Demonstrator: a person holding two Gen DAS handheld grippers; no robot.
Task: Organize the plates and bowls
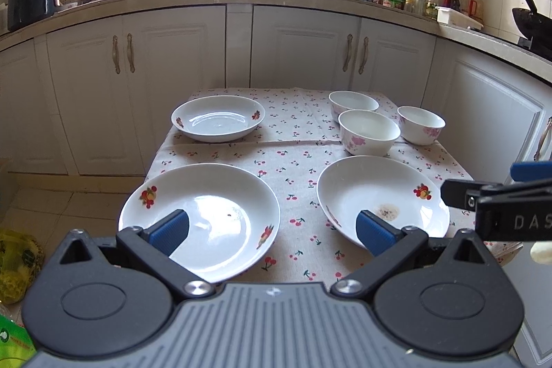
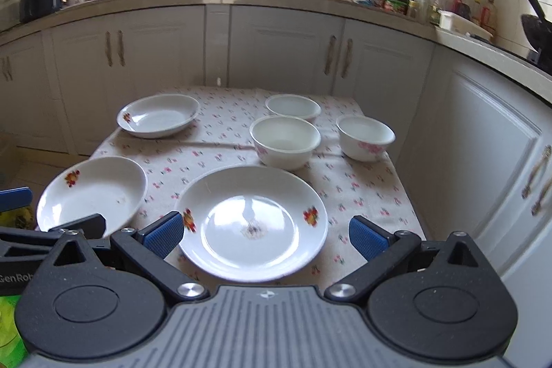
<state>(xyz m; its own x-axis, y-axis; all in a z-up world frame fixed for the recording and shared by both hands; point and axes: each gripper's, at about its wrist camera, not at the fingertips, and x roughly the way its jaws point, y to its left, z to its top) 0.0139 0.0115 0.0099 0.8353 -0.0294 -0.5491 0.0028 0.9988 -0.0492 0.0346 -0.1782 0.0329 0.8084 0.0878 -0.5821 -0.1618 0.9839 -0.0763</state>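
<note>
Plates unstacked on worktop; near-right one sits at 12 o'clock just ahead of right tool, both tools wide, empty.

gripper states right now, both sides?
Left gripper: open, holding nothing, above the plates.
Right gripper: open, holding nothing, the near right plate in front.

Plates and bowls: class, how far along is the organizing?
Done: nothing; no stacks. Three plates and three bowls sit apart on the cloth. In hand: nothing; left claw and right claw are open. Left: all the stacking.
</note>
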